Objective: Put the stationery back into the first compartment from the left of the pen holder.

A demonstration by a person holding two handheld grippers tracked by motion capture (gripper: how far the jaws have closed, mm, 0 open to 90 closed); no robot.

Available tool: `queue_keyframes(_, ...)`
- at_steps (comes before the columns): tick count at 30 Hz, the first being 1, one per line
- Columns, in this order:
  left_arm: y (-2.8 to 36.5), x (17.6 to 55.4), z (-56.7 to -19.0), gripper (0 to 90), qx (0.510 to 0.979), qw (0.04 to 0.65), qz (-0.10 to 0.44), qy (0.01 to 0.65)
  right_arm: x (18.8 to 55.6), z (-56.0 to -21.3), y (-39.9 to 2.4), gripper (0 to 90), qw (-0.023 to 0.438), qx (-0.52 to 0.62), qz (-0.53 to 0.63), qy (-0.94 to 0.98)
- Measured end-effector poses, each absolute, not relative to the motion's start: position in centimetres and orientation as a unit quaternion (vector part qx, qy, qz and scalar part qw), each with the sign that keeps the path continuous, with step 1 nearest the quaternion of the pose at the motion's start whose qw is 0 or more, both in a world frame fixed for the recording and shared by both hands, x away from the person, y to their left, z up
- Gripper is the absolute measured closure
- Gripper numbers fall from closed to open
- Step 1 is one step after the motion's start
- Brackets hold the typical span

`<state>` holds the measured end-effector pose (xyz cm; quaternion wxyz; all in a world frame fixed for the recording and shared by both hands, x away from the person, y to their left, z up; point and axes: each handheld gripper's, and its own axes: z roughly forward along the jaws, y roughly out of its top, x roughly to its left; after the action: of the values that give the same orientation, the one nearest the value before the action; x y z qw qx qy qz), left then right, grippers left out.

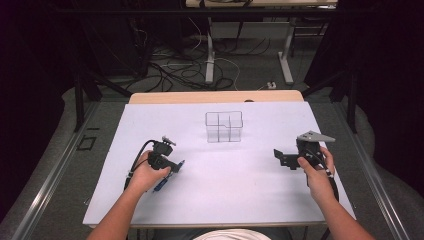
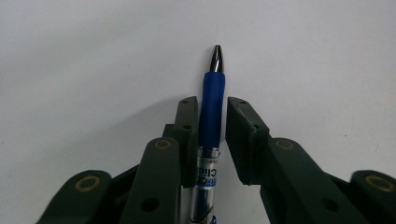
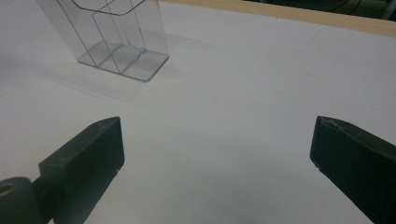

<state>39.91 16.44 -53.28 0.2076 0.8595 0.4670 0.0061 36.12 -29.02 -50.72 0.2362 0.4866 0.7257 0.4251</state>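
Between our left gripper's [image 2: 212, 140] jaws: blue pen [image 2: 211, 112], pinched, tip pointing ahead | our right gripper [image 3: 215, 154]: spread wide, nothing between | ahead of it: clear organizer [image 3: 112, 37].

One printed label is seen, on the clear lower barrel of the blue pen [image 2: 211, 112], at bottom centre of the left gripper view. Dark letters run along the barrel; "CIR" can be made out, the remainder being cut off by the barrel's curve and by blur. No other text, number or sign is legible in the high view or the right gripper view.
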Motion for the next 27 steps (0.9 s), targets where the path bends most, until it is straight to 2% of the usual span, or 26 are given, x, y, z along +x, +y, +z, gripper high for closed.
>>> queue_keyframes(8, 15.95, 39.92, -53.11, 78.6, 0.885, 0.184, 0.034, 0.426, 36.13, -50.73, -29.05, 2.7, 0.236, 0.489, 0.423, 0.726)
queue_keyframes(15, 15.58, 39.81, -53.02, 79.5, 0.889, 0.171, 0.039, 0.423, 36.14, -50.74, -29.07, 2.7, 0.235, 0.49, 0.422, 0.726)
queue_keyframes(27, 15.97, 39.78, -52.39, 80.1, 0.88, 0.195, 0.04, 0.431, 36.17, -50.74, -29.09, 2.7, 0.236, 0.489, 0.424, 0.725)
